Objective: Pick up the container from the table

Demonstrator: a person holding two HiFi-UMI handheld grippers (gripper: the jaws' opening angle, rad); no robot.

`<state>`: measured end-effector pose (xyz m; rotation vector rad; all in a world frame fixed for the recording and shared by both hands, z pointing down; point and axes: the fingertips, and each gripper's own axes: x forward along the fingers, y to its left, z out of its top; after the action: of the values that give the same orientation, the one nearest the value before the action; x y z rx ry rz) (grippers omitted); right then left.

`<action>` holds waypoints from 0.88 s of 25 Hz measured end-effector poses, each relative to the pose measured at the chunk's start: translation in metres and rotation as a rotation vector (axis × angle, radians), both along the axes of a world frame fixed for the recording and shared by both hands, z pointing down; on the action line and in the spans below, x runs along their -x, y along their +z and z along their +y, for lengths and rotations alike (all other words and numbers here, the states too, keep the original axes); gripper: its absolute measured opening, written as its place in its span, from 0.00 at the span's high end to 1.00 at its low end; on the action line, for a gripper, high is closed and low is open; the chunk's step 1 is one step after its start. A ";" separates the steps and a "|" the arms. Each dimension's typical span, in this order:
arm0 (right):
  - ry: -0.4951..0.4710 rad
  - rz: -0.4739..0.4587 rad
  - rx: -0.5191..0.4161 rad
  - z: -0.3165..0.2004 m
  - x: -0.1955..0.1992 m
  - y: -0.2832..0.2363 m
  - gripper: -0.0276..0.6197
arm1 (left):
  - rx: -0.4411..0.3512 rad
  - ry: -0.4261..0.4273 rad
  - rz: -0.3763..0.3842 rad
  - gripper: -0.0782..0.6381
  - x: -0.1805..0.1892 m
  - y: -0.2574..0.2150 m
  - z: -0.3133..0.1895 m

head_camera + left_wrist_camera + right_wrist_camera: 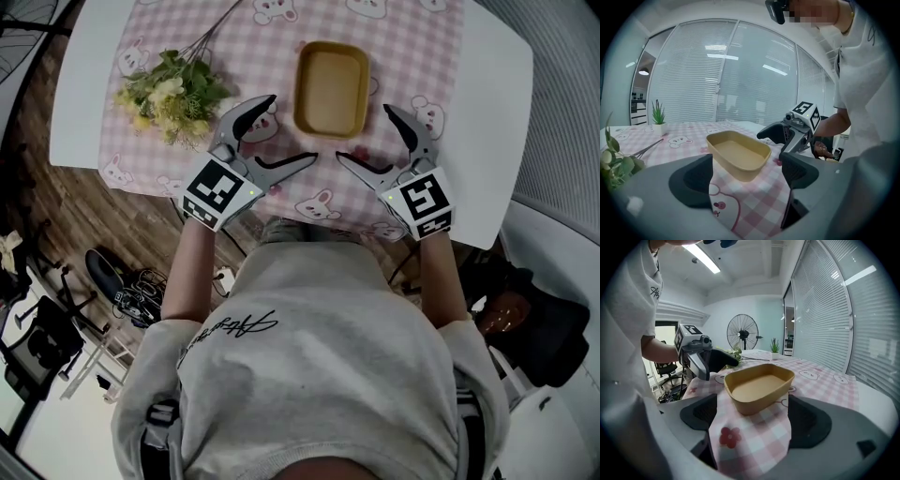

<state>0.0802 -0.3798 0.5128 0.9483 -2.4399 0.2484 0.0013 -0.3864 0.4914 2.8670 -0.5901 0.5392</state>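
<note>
Shallow tan container (332, 89), empty and upright, on the pink checked tablecloth (422, 56) near the middle of the white table (497, 112). The left gripper (292, 127) and right gripper (363, 131) sit just off its near corners, one on each side, neither touching it. Both pairs of jaws are spread wide, with only cloth showing between them and nothing held. A bunch of flowers (173, 92) lies on the cloth to the left of the container, beside the left gripper.
</note>
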 end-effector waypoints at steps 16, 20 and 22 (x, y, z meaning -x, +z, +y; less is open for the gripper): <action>-0.070 0.137 0.051 -0.007 0.011 0.026 0.29 | 0.016 0.020 -0.135 0.28 -0.011 0.031 -0.010; -0.087 0.149 0.056 -0.009 0.016 0.028 0.31 | 0.018 0.025 -0.159 0.32 -0.011 0.033 -0.011; -0.089 0.149 0.056 -0.010 0.019 0.028 0.32 | 0.019 0.026 -0.169 0.34 -0.011 0.034 -0.012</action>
<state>0.0615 -0.3901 0.5409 0.8029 -2.3194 0.2061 0.0120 -0.3986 0.5258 2.8335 -0.5701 0.7934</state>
